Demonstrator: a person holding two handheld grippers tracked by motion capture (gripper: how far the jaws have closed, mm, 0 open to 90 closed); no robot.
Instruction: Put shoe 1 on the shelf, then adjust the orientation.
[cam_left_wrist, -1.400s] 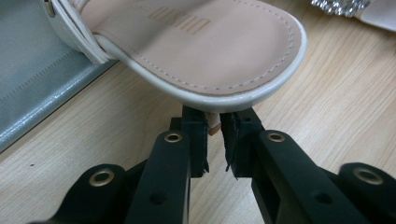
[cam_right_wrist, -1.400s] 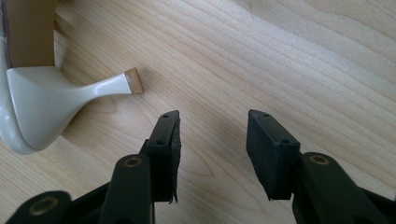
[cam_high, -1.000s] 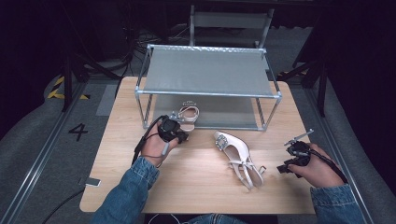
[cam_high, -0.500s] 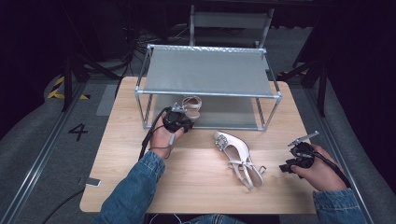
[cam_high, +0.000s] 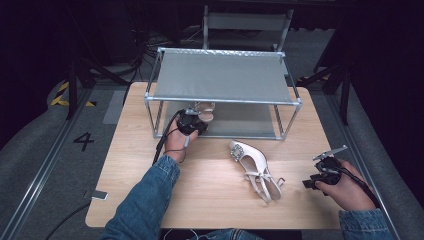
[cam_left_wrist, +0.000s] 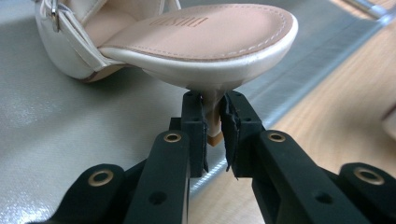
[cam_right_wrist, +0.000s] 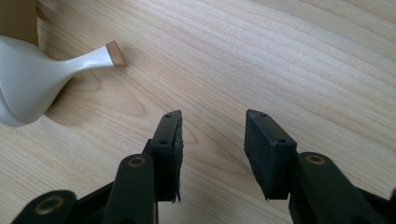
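A cream heeled sandal (cam_left_wrist: 196, 42) rests on the grey lower shelf (cam_left_wrist: 56, 121) of the metal rack (cam_high: 222, 100). My left gripper (cam_left_wrist: 214, 128) is shut on its thin heel, and in the high view the gripper (cam_high: 192, 122) sits at the rack's front left with the sandal (cam_high: 204, 111) just inside. A second cream sandal (cam_high: 254, 169) lies on its side on the wooden table (cam_high: 130, 150), right of centre. My right gripper (cam_right_wrist: 212, 140) is open above bare wood, a little right of that sandal's heel (cam_right_wrist: 95, 57); in the high view it (cam_high: 320, 175) is near the table's right edge.
The rack has a grey top shelf (cam_high: 220, 77) over the lower one, with metal posts at its corners. A dark chair (cam_high: 245, 22) stands behind the table. Dark floor and cables surround the table; a floor mark reading 4 (cam_high: 83, 141) is at the left.
My left gripper has carried the sandal forward from the table in front of the rack onto the lower shelf. My right gripper has drifted slightly back and right.
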